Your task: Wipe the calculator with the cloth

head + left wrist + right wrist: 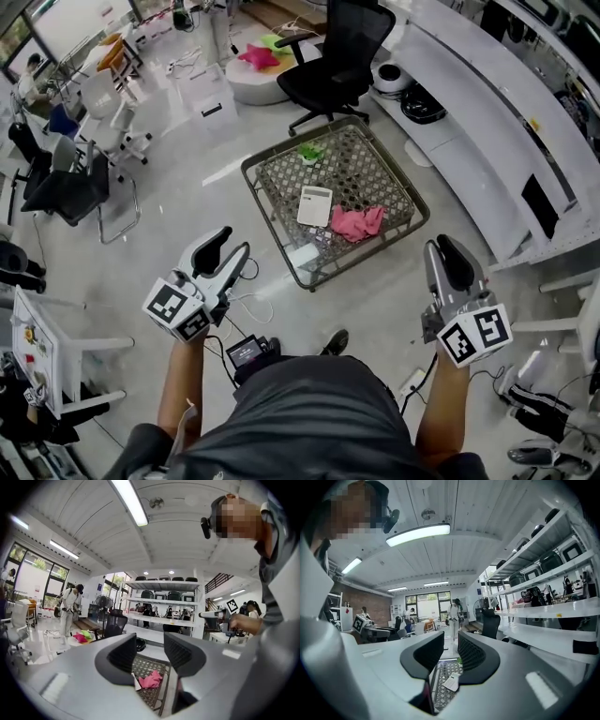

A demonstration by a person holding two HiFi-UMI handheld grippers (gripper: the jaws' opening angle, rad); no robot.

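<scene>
A low table (281,225) with a woven top stands on the floor ahead of me. A white calculator (315,206) lies on it, with a crumpled pink cloth (357,222) just to its right. My left gripper (230,247) hovers short of the table's near left corner, open and empty. My right gripper (444,249) hovers off the table's near right side, jaws a narrow gap apart with nothing between them. Between the jaws of the left gripper (150,653) I see the cloth (151,679). The right gripper (451,651) frames the calculator (452,682).
A small green thing (310,151) lies at the table's far edge. A black office chair (333,61) stands behind the table and a curved white counter (469,103) runs along the right. More chairs (66,187) stand left. A cable (248,305) trails on the floor.
</scene>
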